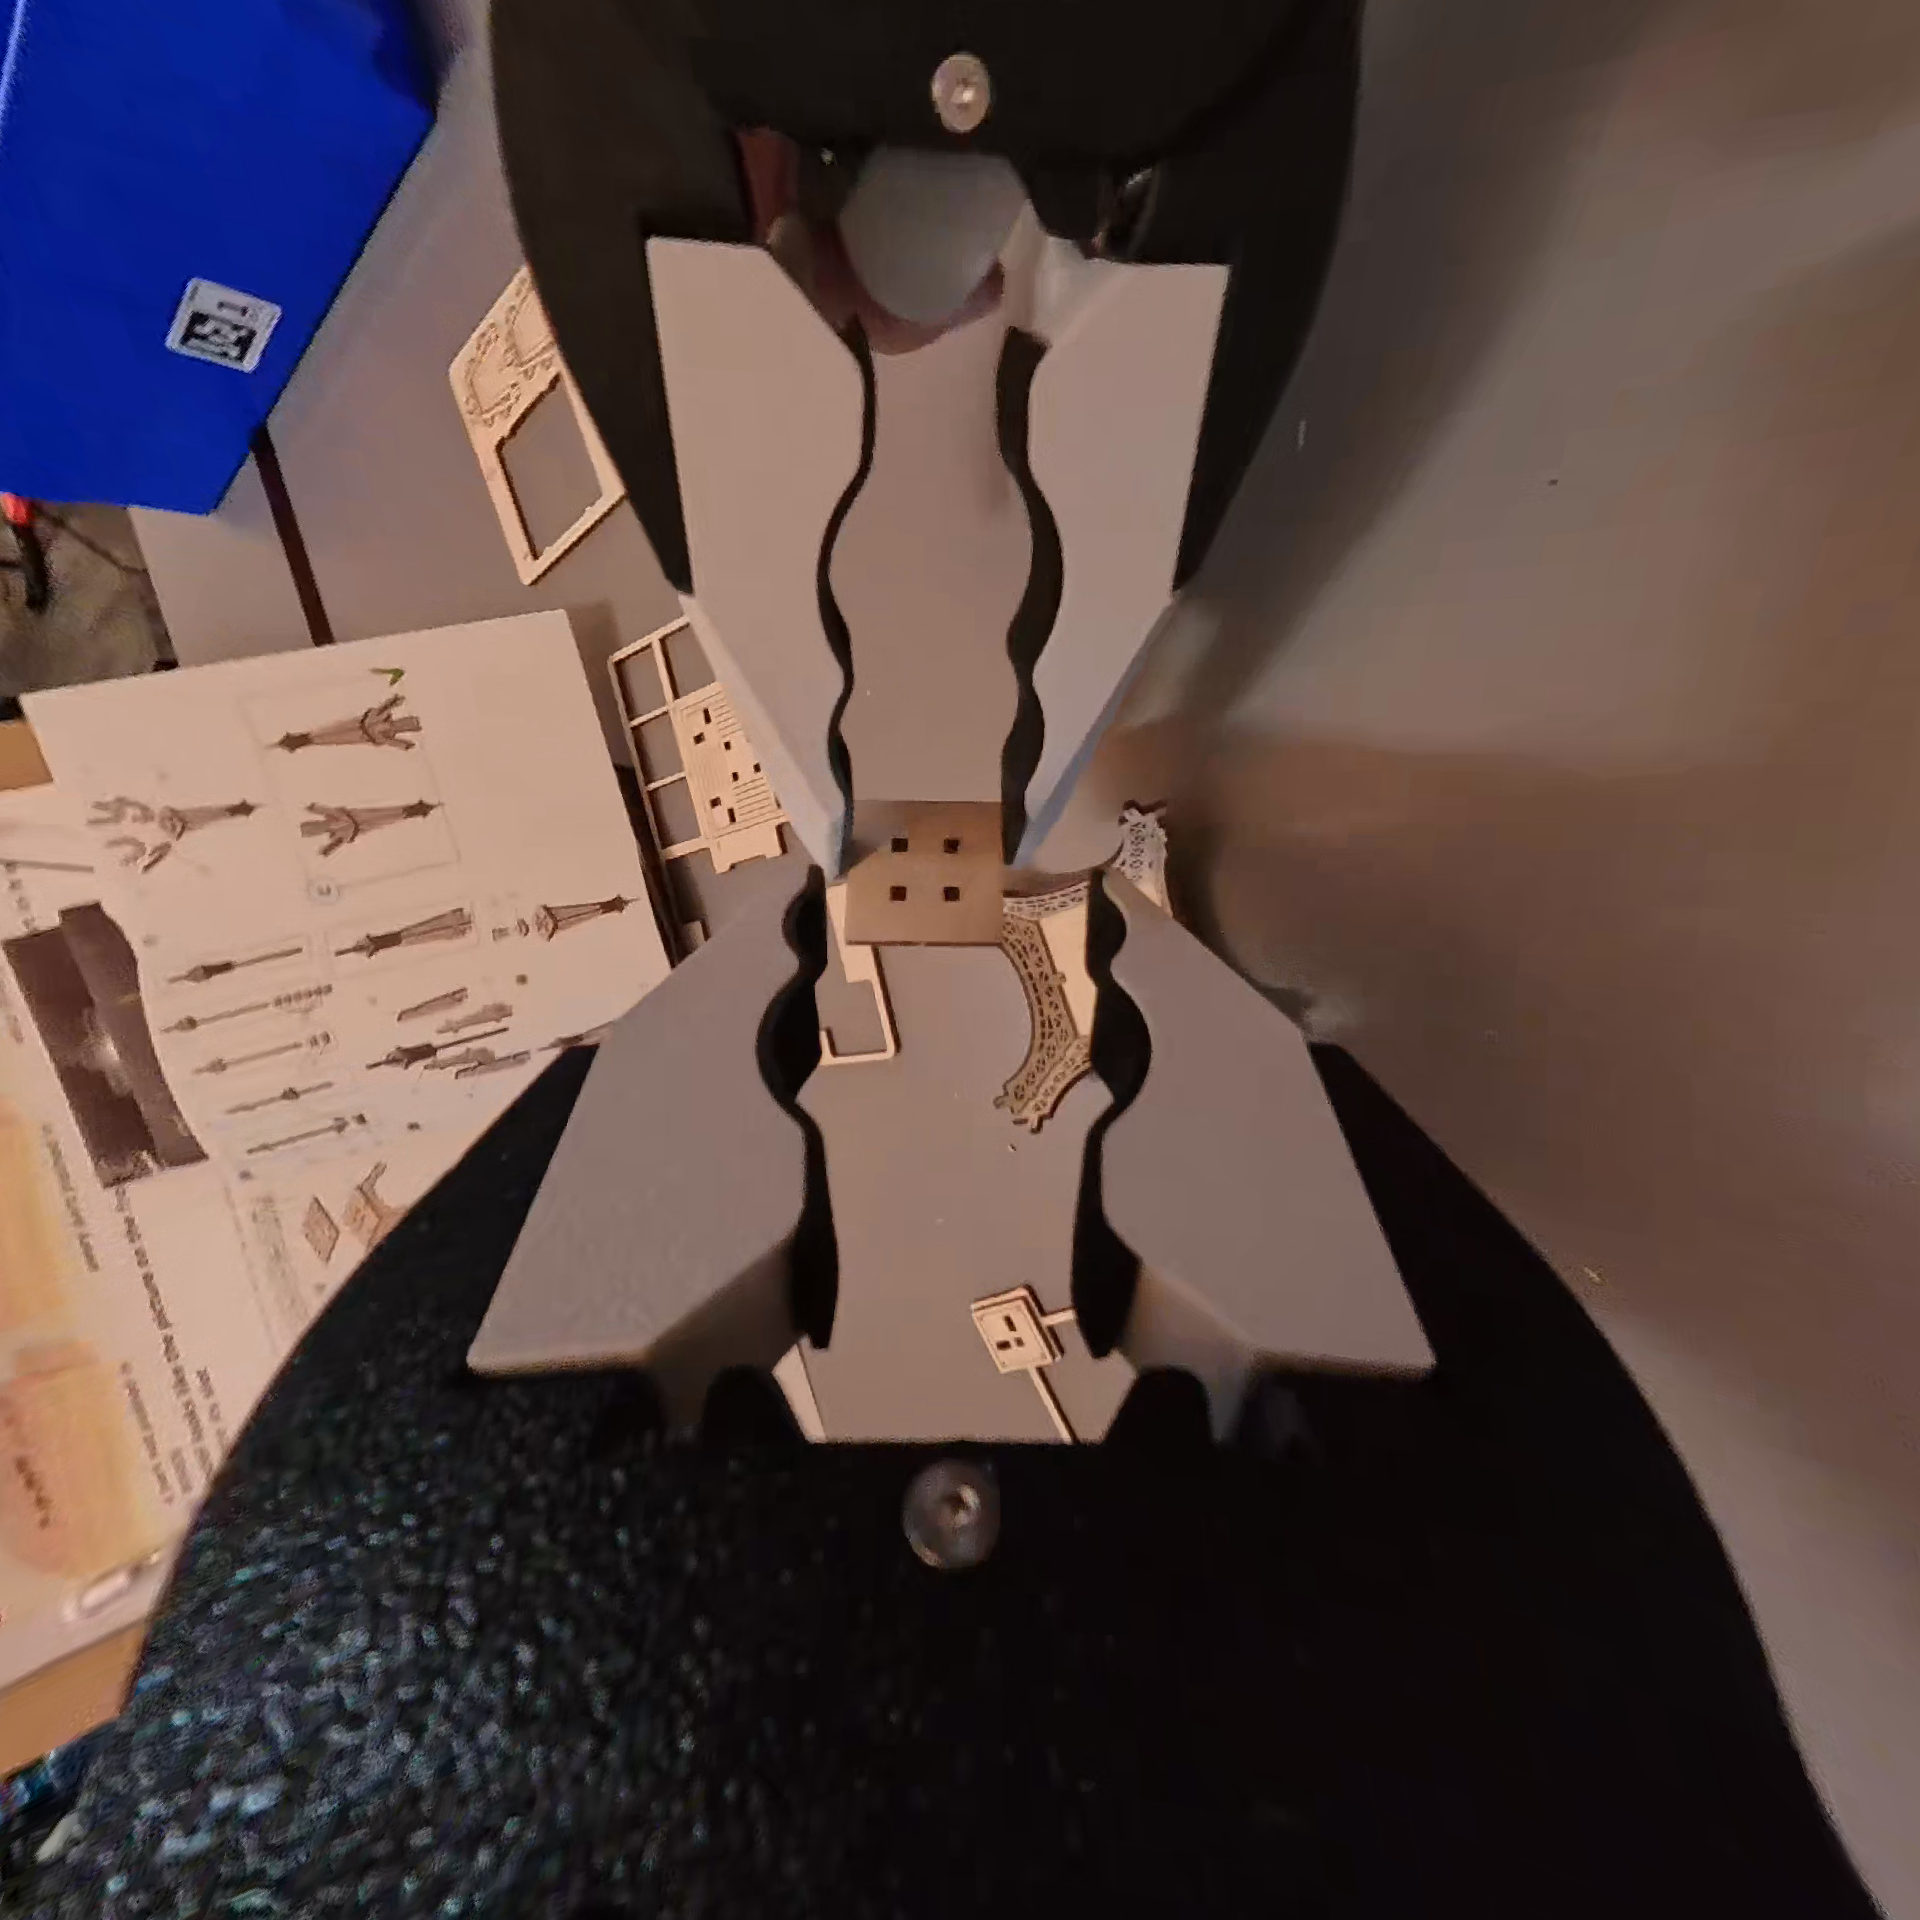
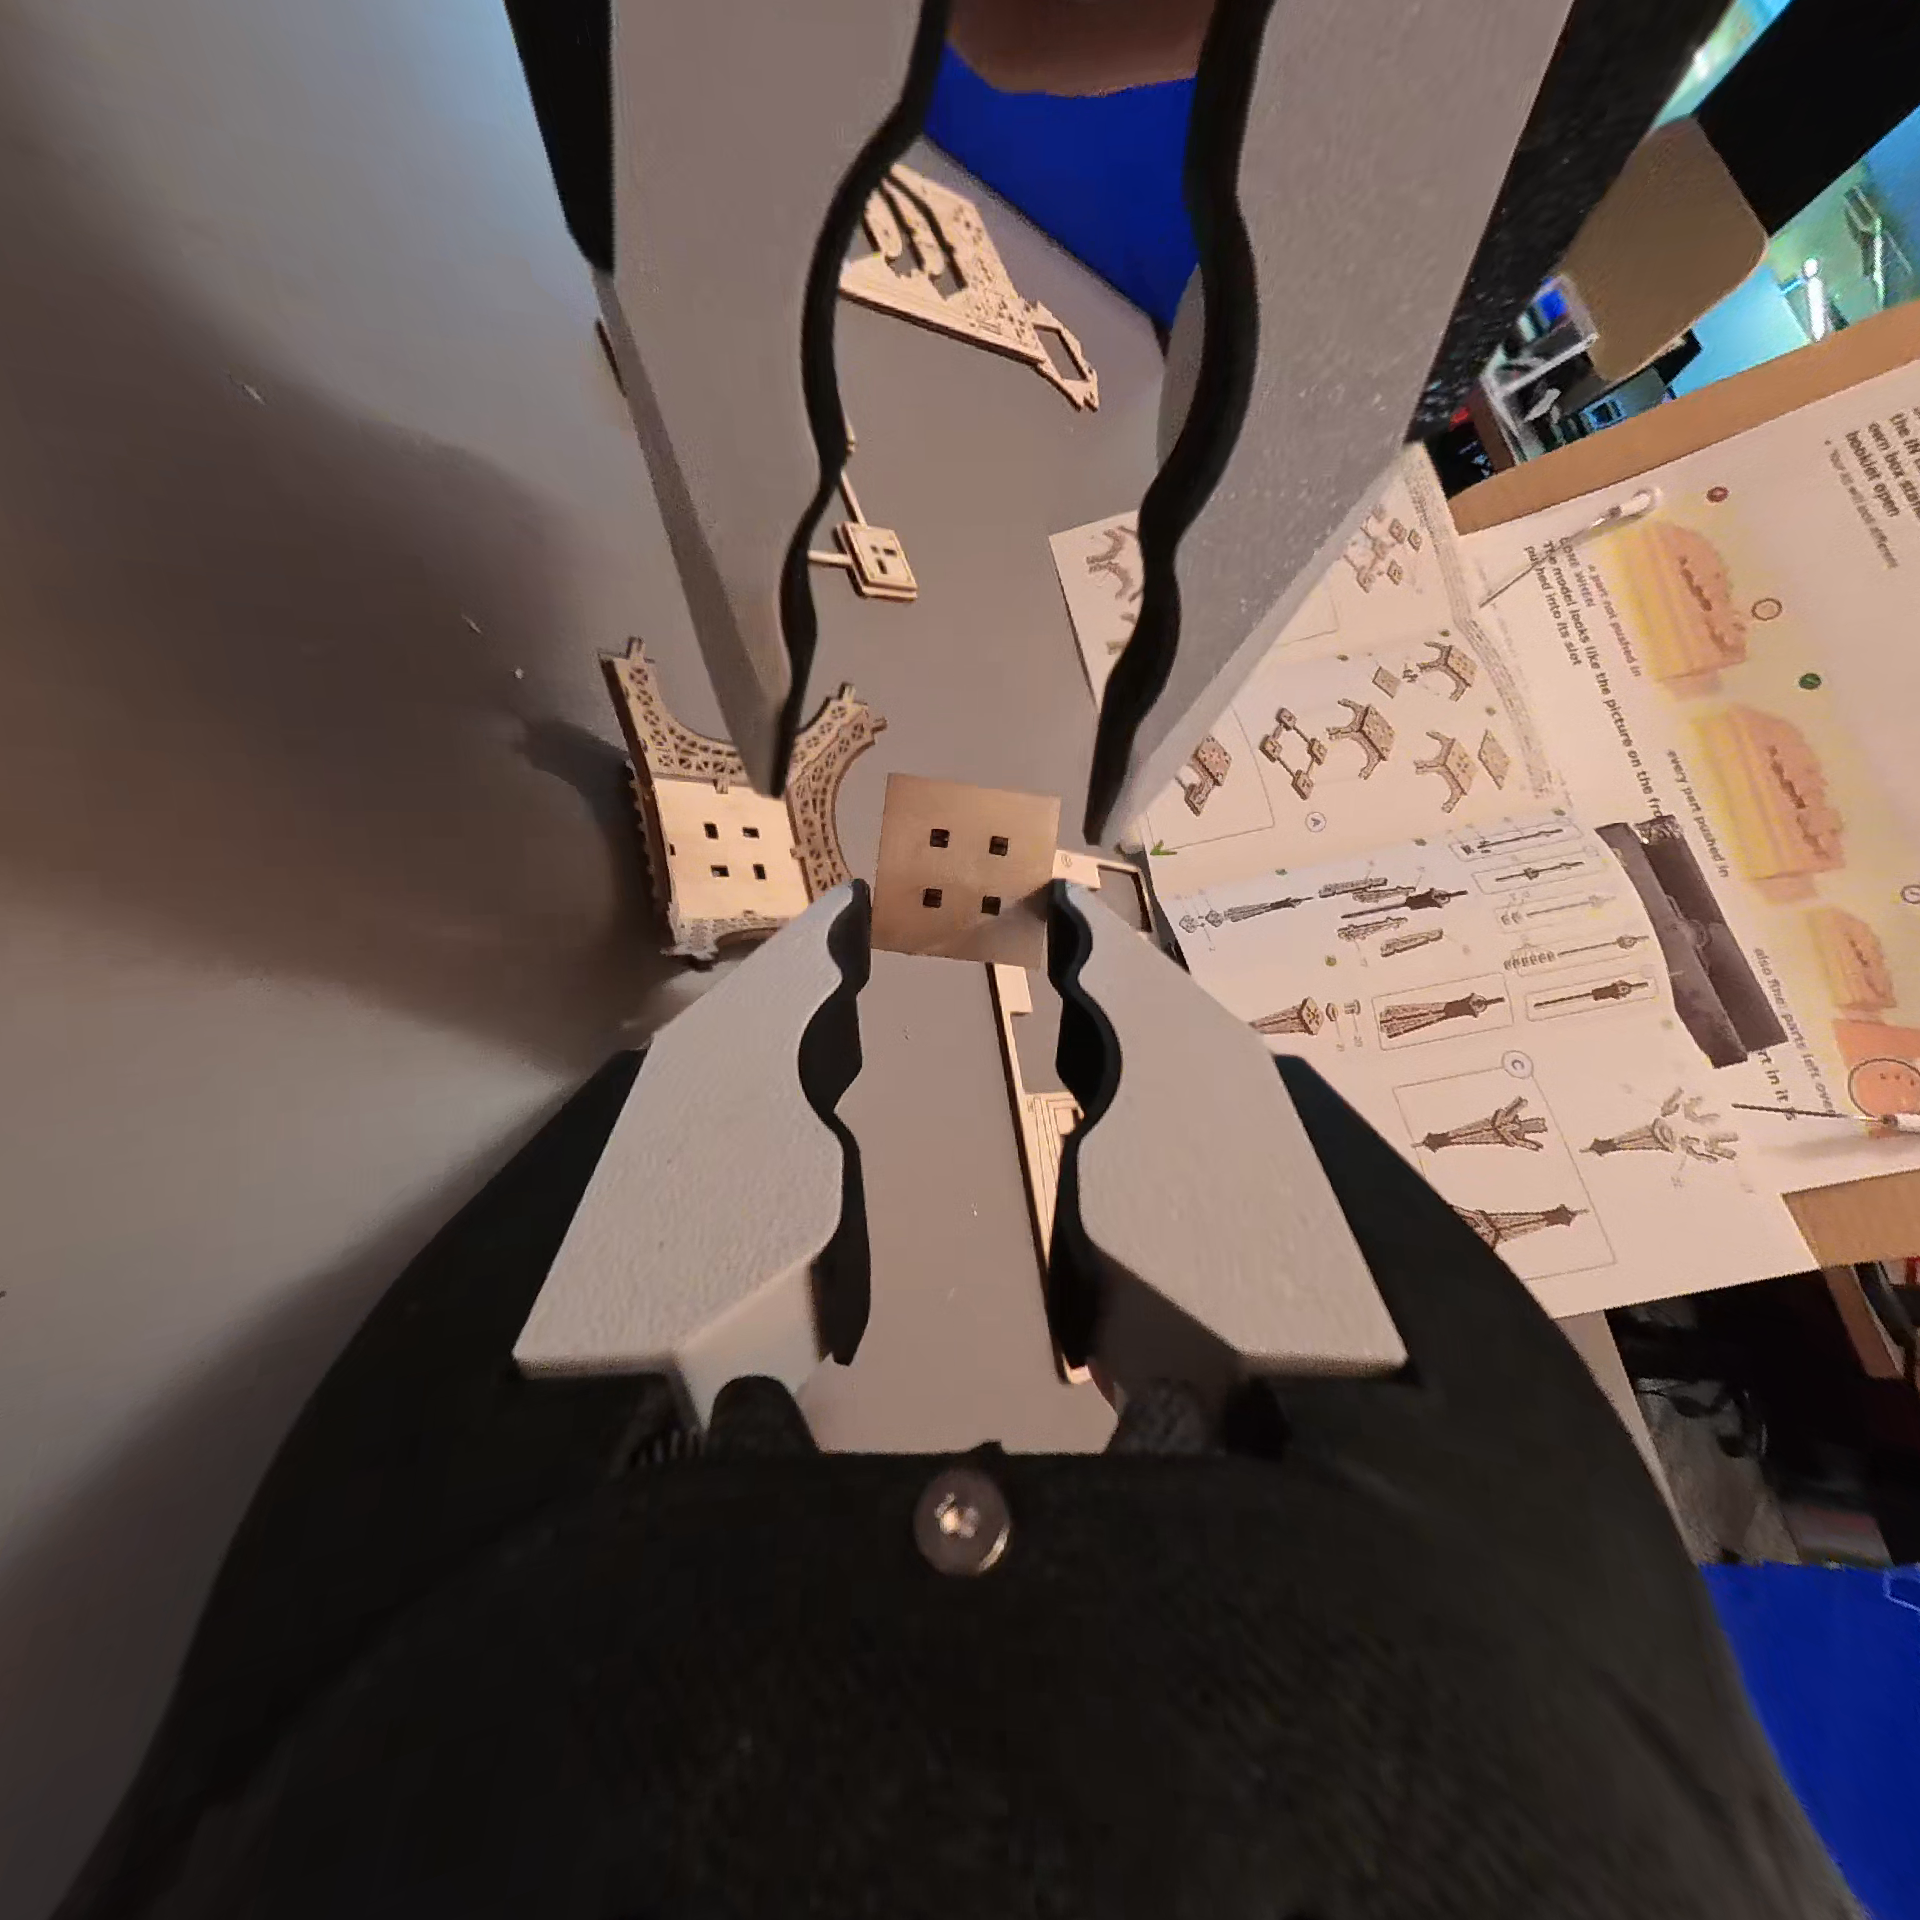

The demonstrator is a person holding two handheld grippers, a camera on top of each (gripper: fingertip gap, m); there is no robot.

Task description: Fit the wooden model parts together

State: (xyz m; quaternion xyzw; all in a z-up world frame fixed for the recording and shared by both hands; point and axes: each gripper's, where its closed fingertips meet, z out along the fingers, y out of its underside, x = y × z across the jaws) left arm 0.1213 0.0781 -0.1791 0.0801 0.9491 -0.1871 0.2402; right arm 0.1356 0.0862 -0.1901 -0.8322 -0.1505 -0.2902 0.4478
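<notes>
The small square plate [image 2: 964, 891], pale wood with four square holes, sits between the tips of the right claw [image 2: 958, 914], which is clenched on its two side edges and holds it clear of the grey table [image 2: 312, 312]. From the left wrist view the same plate [image 1: 914, 883] appears just beyond the tips of the left claw [image 1: 961, 940]; its fingers [image 1: 665, 1174] stand parted with bare table between them, so it looks released, though whether its tips touch the plate is hard to judge from this angle.

Facing the right claw, the left claw reaches in from the far side, tips stopping just short of the plate's upper edge. To the left of the right claw's tips lies the lattice tower base [image 2: 717, 821], a second four-hole plate framed by arched legs, resting on the table. Farther ahead lie a small tabbed square piece [image 2: 878, 556] and a cut-out lattice sheet [image 2: 966, 281]. To the right of the right claw an instruction sheet [image 2: 1558, 883] spreads across the table. In the left wrist view a blue box [image 1: 177, 239] stands far off to the left, beyond the sheet.
</notes>
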